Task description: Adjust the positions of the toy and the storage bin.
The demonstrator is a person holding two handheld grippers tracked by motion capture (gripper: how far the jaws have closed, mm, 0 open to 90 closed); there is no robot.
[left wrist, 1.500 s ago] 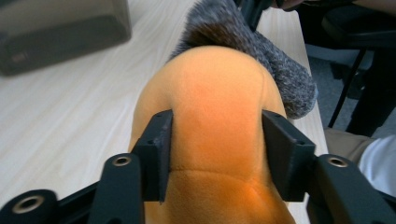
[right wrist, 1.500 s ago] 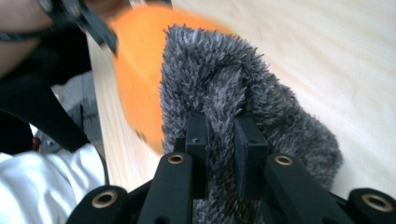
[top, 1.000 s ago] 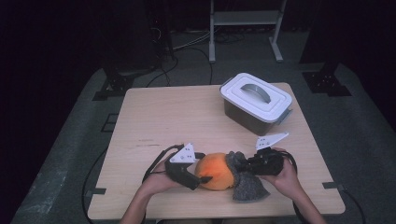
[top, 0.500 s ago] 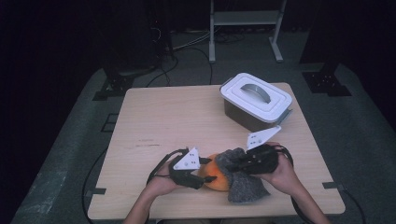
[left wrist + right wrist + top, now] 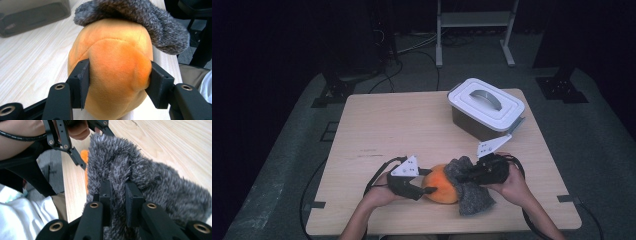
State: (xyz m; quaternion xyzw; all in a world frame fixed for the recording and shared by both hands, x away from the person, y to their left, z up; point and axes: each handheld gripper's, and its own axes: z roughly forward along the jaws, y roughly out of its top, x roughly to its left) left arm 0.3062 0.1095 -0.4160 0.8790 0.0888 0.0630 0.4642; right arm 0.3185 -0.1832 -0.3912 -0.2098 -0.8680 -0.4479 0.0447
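Note:
A round orange plush toy (image 5: 439,185) lies near the table's front edge. My left gripper (image 5: 428,186) has just been closing on it, and in the left gripper view its jaws (image 5: 119,72) press into both sides of the orange plush toy (image 5: 112,55). A grey fuzzy cloth (image 5: 473,194) drapes over the toy's right side and down onto the table. My right gripper (image 5: 464,175) is shut on a fold of this grey cloth (image 5: 155,177), the pile bunched between the jaws (image 5: 118,188). The grey cloth (image 5: 150,22) caps the toy's far end.
A grey box with a white handled lid (image 5: 486,106) stands at the table's back right. The wooden table (image 5: 402,130) stretches bare to the left and back. A white metal stand (image 5: 474,30) and cables sit on the dark floor beyond.
My left gripper's jaws have closed onto the orange toy. My right gripper has lifted the grey cloth up and left, over the toy's right side.

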